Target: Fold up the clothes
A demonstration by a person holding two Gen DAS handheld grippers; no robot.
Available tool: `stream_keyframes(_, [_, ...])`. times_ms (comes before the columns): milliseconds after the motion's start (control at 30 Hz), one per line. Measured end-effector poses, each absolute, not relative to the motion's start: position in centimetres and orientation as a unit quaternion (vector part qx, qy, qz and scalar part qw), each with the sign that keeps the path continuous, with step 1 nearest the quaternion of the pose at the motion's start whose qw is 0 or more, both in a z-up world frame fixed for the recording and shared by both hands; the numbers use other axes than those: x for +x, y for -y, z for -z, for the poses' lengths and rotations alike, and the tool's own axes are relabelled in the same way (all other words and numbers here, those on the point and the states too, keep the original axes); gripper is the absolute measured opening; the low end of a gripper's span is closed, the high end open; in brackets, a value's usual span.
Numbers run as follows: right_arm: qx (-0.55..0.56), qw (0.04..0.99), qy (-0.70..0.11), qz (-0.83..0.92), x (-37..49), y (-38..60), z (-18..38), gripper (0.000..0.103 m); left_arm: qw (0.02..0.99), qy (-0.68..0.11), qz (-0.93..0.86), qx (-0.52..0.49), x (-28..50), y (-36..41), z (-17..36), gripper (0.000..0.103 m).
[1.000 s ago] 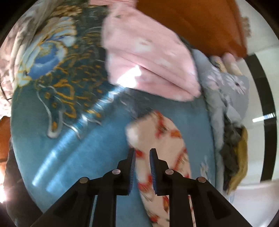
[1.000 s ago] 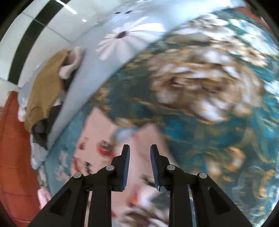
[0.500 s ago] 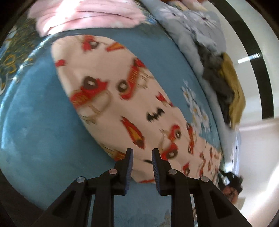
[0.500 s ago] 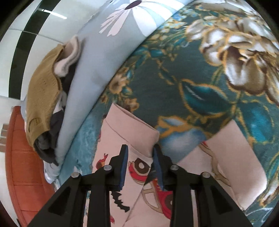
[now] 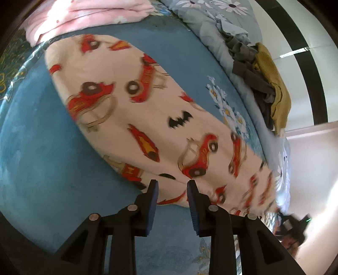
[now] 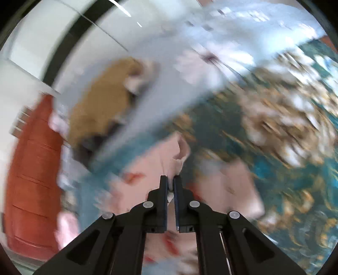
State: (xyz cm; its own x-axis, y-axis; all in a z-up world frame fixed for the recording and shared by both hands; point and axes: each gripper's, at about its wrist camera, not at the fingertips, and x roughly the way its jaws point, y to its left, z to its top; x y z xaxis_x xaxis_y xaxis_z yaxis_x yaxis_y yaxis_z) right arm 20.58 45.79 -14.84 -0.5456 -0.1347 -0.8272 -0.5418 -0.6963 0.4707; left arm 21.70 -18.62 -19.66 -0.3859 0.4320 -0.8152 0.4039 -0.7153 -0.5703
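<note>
Left wrist view: left gripper point(image 5: 171, 184), jaws just widened, empty, lower centre over cream car-print cotton garment point(image 5: 137, 101). Right gripper point(image 6: 170, 179), just closed, pinching that garment's cuff.

The whole right wrist view is motion-blurred. In the left wrist view, the printed garment point(image 5: 147, 110) smears toward four o'clock, and the pink cloth point(image 5: 88, 14) is cropped at twelve.
</note>
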Motion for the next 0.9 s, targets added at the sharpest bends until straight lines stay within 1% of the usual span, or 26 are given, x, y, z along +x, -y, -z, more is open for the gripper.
stream_keyframes(133, [-0.487,0.165,-0.395,-0.761,22.7,-46.6,19.7,0.005,0.002,0.381,-0.742,-0.551,22.8,19.4,19.5,0.032])
stream_keyframes(233, [-0.487,0.170,-0.401,-0.757,23.4,-46.7,19.8,0.005,-0.008,0.388,-0.742,-0.547,23.2,20.0,19.5,0.034])
stream_keyframes(367, [-0.479,0.161,-0.357,-0.786,23.1,-46.2,17.8,0.005,-0.019,0.395,-0.741,-0.543,23.5,20.7,19.7,0.035])
stream_keyframes(567, [-0.510,0.204,-0.351,-0.758,24.5,-46.2,20.6,0.005,-0.031,0.403,-0.741,-0.537,24.1,21.5,19.6,0.035])
stream_keyframes(600, [-0.506,0.216,-0.344,-0.761,25.1,-46.5,20.4,0.000,-0.034,0.405,-0.740,-0.535,24.3,21.7,19.7,0.035])
stream_keyframes(633, [-0.499,0.223,-0.341,-0.765,25.6,-46.8,20.1,0.000,-0.035,0.409,-0.739,-0.533,24.3,21.9,19.8,0.035])
stream_keyframes(767, [-0.486,0.223,-0.368,-0.761,26.8,-48.5,20.1,0.000,-0.035,0.419,-0.733,-0.534,24.5,22.0,20.2,0.036])
stream_keyframes(900, [-0.450,0.196,-0.428,-0.759,27.8,-48.7,20.2,0.001,-0.032,0.416,-0.736,-0.532,24.6,21.8,20.0,0.036])
